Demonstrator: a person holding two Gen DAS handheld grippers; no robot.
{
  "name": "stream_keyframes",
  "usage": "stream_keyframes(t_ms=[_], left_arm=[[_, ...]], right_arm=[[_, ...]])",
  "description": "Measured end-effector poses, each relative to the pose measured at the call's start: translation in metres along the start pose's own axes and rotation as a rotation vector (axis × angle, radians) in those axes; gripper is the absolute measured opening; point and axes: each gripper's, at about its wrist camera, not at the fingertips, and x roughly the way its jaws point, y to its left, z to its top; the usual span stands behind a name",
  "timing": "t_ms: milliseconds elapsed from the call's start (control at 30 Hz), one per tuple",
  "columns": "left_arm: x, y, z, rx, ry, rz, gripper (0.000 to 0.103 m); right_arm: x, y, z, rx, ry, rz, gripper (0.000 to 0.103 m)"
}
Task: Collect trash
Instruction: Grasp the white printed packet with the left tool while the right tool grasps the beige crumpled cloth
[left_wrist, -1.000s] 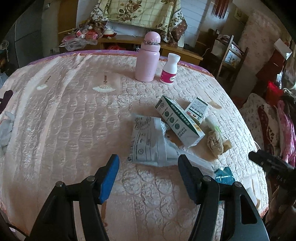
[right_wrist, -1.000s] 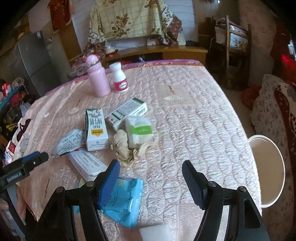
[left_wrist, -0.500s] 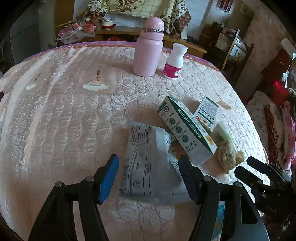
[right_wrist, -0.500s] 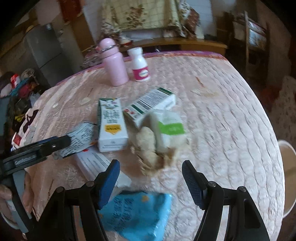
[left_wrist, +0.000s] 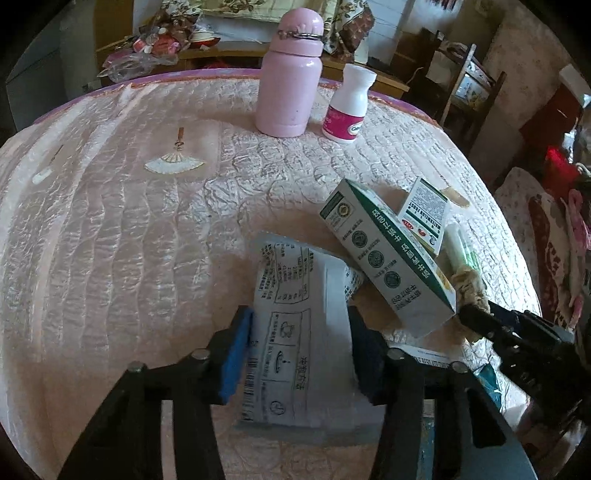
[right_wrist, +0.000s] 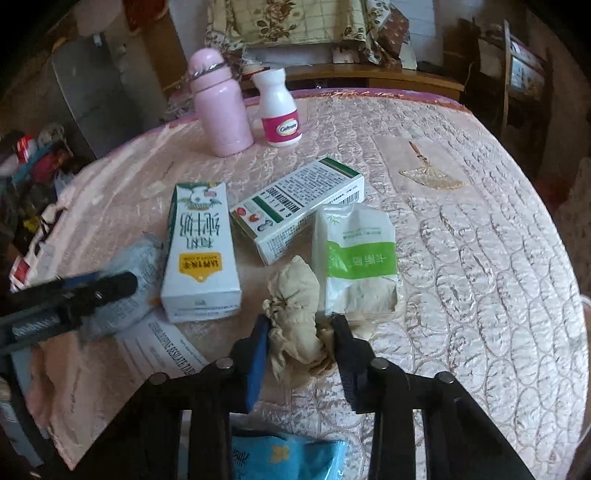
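Two cartons (right_wrist: 201, 258) (right_wrist: 295, 208) are laid side by side on the bench (right_wrist: 480, 240); behind them a flask (right_wrist: 219, 107) and a bottle (right_wrist: 279, 110) are stood, and before them crumpled paper (right_wrist: 295, 314).

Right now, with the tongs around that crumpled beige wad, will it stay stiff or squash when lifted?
The crumpled beige wad looks like soft creased paper, so it probably squashes between the right tongs. It is likely very light. Its loose folds may sag or unfold.

The left gripper (left_wrist: 299, 350) brackets a printed white wrapper (left_wrist: 295, 332) on the quilted bench (left_wrist: 129, 240), pads seemingly touching its edges. A green-and-white carton (left_wrist: 384, 258) overlaps the wrapper's far corner.
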Motion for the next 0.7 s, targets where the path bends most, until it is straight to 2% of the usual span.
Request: stream_keyframes(t_ms=[100, 267, 500, 700], left_arm=[[-0.005, 0.001, 0.001, 0.006, -0.013, -0.002, 0.047], [-0.029, 0.006, 0.001, 0.002, -0.064, -0.003, 0.045], [-0.068, 0.006, 0.002, -0.002, -0.134, -0.013, 0.045], [-0.088, -0.013, -0.003, 0.020, -0.161, -0.042, 0.045]], right_arm=[[-0.013, -0.006, 0.001, 0.023, -0.010, 0.056, 0.026], [-0.043, -0.005, -0.003, 0.032, -0.050, 0.120, 0.026], [-0.072, 0.002, -0.008, -0.003, -0.091, 0.137, 0.026], [-0.086, 0.005, -0.012, -0.002, -0.112, 0.139, 0.026]])
